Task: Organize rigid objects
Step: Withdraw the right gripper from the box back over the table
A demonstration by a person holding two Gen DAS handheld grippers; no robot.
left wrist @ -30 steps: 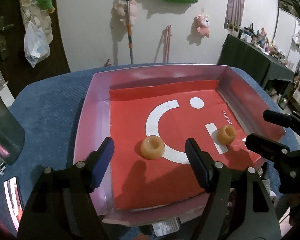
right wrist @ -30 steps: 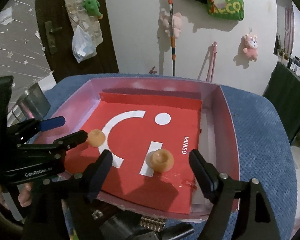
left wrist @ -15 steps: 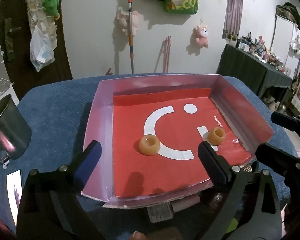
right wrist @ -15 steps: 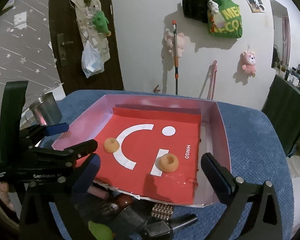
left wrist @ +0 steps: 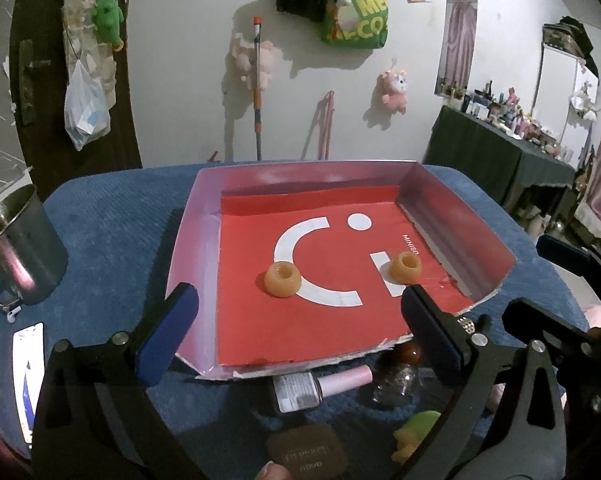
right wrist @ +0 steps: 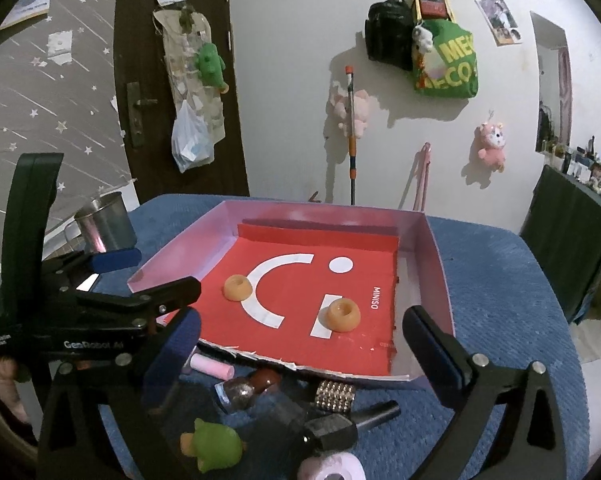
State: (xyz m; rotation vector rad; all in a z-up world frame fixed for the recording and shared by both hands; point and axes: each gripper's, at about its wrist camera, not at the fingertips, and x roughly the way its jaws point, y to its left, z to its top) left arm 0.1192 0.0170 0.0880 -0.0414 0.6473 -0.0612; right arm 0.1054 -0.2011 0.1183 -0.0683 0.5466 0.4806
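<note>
Metal cup (left wrist: pixel 18 248) left of tray (left wrist: pixel 196 240), apart from it. Left gripper (left wrist: pixel 300 328) wide open, empty, at tray's near edge. Two orange rings (left wrist: pixel 283 279) (left wrist: pixel 405 266) inside tray, apart. Right gripper (right wrist: pixel 300 344) wide open, empty. Pink bottle (left wrist: pixel 320 386), green toy (right wrist: pixel 214 446) just before tray.

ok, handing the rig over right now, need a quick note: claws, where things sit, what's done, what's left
Left claw: open, holds nothing, near the tray's front edge.
Right claw: open, holds nothing, beside it.
Done: two orange rings lie inside the red-lined tray, apart from each other.
Left: loose items on the blue cloth in front of the tray: pink-capped bottle, brown-capped glass bottle, studded silver block, green duck toy, dark cylindrical item.
Likely next: pick one of these and place it in the tray.
</note>
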